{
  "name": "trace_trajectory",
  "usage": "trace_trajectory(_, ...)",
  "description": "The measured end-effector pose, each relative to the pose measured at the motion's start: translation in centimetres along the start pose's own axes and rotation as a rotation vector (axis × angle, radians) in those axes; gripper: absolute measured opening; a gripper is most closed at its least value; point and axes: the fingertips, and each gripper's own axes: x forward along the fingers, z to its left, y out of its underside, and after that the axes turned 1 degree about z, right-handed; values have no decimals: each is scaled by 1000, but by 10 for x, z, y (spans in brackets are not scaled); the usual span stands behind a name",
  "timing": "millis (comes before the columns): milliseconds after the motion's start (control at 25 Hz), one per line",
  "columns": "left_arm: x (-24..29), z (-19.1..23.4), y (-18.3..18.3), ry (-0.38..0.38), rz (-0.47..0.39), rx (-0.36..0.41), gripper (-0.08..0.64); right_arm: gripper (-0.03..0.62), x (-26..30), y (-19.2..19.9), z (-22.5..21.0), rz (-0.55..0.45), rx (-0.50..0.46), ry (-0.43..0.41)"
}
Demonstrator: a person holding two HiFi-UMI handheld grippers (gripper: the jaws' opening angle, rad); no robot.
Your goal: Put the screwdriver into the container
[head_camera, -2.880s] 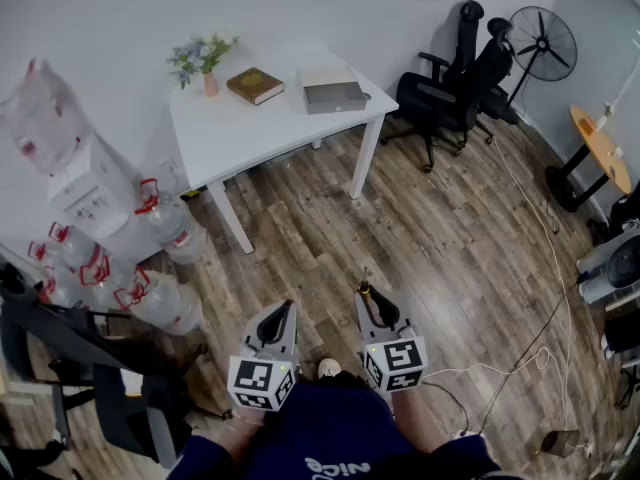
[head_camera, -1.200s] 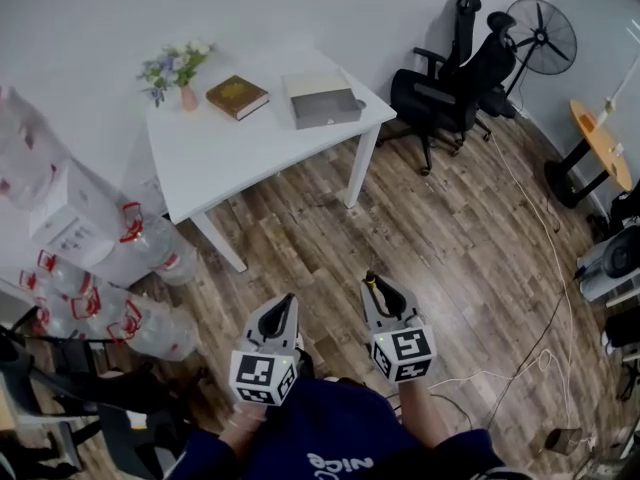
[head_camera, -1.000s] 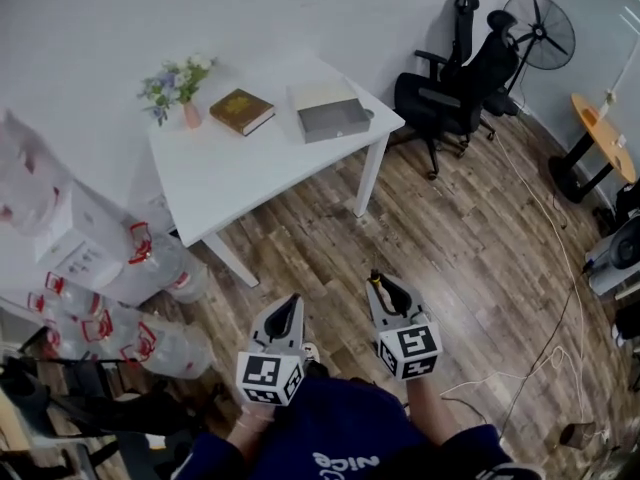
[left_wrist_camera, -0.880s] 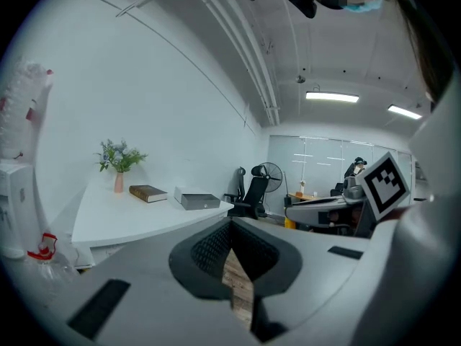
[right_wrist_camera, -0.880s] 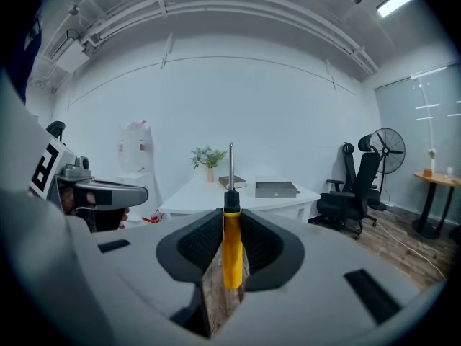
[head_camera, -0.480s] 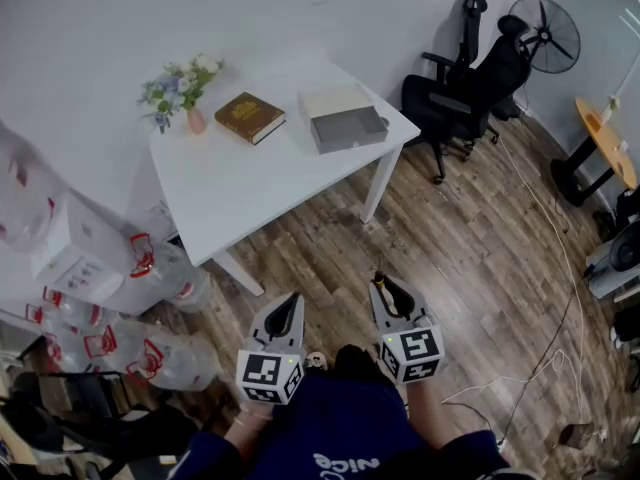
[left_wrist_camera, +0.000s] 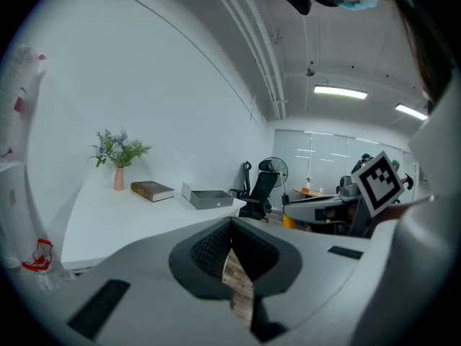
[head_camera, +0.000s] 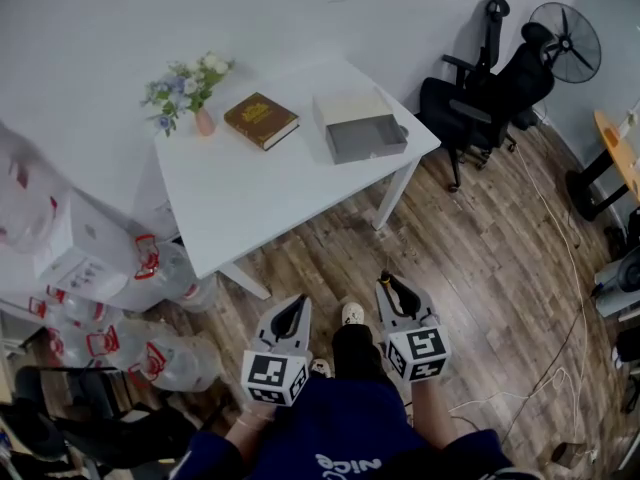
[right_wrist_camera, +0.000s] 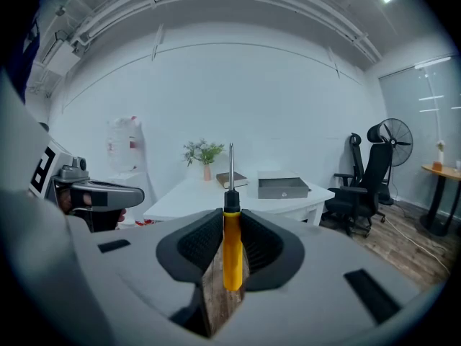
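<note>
A screwdriver (right_wrist_camera: 231,247) with a yellow handle stands upright between the jaws of my right gripper (right_wrist_camera: 230,215), which is shut on it; its metal shaft points up and forward. In the head view the right gripper (head_camera: 392,288) is held low over the wooden floor, beside the left gripper (head_camera: 294,306). The left gripper (left_wrist_camera: 230,225) is shut with nothing in it. The container, a grey open box (head_camera: 365,138), sits on the far right part of the white table (head_camera: 250,198), well ahead of both grippers. Both gripper views show the grey box (right_wrist_camera: 283,188) (left_wrist_camera: 211,199) too.
On the table stand a brown book (head_camera: 261,120) and a pink vase of flowers (head_camera: 203,118). Black office chairs (head_camera: 490,83) and a fan (head_camera: 566,40) are at the right. Water bottles (head_camera: 150,308) lie left of the table. A cable (head_camera: 560,258) runs across the floor.
The table and box have come nearer and shifted right in the head view as the person walks towards them. Both grippers keep their pose, and the screwdriver stays gripped.
</note>
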Motion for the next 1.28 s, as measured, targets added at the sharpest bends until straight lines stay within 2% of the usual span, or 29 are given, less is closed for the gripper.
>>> trace_trajectory(440, 93, 31, -35, -76, -2, -29, 17, 94, 93, -40, -57, 4, -19, -89)
trace_trajectory(760, 163, 38, -56, -123, -7, -49, 17, 94, 145, -61, -118, 3, -26, -122)
trace_trajectory(960, 200, 36, -69, -155, -26, -50, 17, 94, 169, -73, -150, -4, -4, -161)
trace_trajectory(1280, 235, 33, -79, -154, -19, -54, 17, 94, 188, -86, -180, -15, -3, -162)
